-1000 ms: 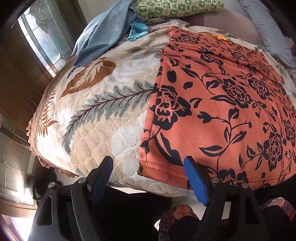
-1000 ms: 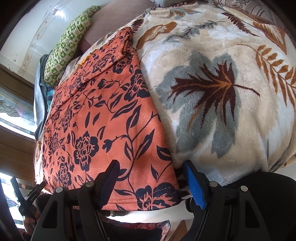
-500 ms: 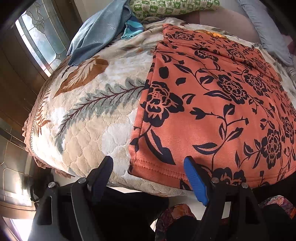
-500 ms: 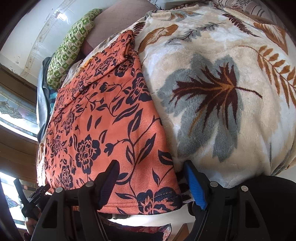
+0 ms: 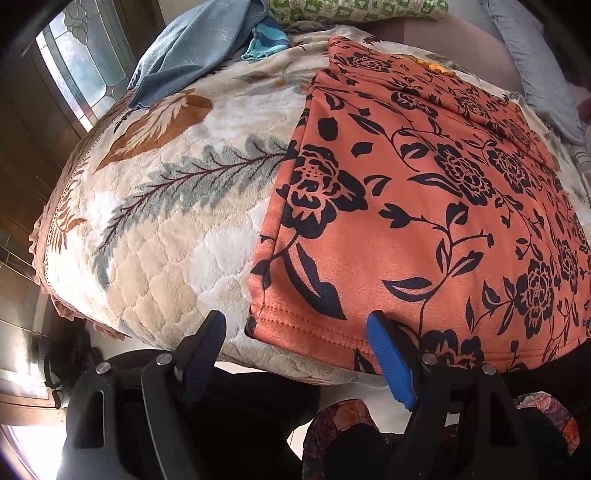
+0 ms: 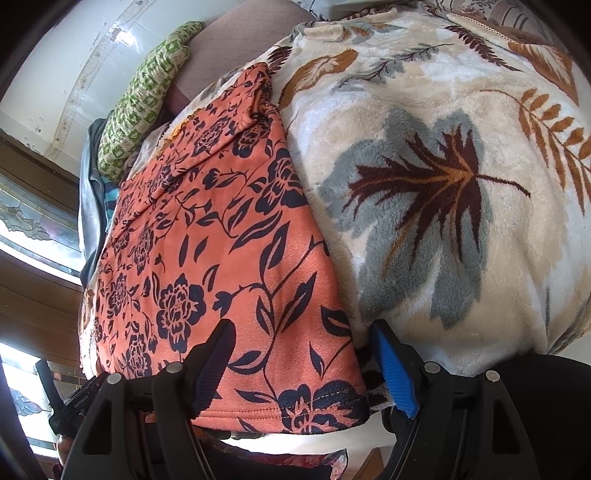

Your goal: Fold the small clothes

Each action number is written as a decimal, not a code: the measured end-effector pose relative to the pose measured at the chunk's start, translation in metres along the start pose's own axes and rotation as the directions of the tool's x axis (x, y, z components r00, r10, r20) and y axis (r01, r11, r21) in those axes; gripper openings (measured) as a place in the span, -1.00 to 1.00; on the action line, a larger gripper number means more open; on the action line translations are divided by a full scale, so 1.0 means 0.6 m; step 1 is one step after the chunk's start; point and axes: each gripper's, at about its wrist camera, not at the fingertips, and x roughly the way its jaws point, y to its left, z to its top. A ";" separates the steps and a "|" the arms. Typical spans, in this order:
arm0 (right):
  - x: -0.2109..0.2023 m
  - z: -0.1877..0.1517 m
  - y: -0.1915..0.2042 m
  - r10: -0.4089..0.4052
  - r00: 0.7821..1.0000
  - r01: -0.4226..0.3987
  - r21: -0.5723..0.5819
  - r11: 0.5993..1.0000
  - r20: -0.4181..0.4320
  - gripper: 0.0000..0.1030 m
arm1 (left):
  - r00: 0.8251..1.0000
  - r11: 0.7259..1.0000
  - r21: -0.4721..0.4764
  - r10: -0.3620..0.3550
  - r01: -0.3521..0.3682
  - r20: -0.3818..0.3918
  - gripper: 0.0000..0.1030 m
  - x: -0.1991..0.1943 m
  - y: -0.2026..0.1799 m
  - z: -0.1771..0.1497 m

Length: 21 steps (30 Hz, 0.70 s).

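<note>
Orange floral garment (image 5: 424,206) sits nearer both spread-open tools than before.

One orange floral garment (image 5: 424,206), one leaf-print blanket (image 5: 177,206), one green pillow (image 5: 354,8), two grippers (both views).

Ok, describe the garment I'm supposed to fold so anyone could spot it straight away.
Find the cream plush blanket with leaf patterns. Spread flat on it, hem toward both open grippers, lies the orange garment. Its dark floral print sets it apart from the plain blue cloth and the green-checked pillow behind.
</note>
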 end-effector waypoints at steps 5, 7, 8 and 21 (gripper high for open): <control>-0.001 0.000 -0.001 0.007 1.000 -0.007 0.004 1.000 0.002 0.52 | 0.998 0.995 -0.070 -0.068 0.067 -0.004 0.51 -0.006 0.042 0.007; -0.001 -0.001 -0.002 0.009 1.000 -0.009 0.004 1.000 0.003 0.52 | 0.997 0.994 -0.077 -0.074 0.074 0.000 0.43 -0.010 0.052 0.008; -0.001 -0.001 -0.002 0.010 1.000 -0.010 0.004 1.000 0.003 0.52 | 0.997 0.994 -0.075 -0.080 0.080 -0.004 0.35 -0.011 0.056 0.009; -0.003 -0.004 0.011 0.050 0.999 -0.050 -0.041 0.998 0.008 0.46 | 0.989 0.988 -0.061 -0.142 0.140 -0.028 -0.25 0.009 0.034 0.011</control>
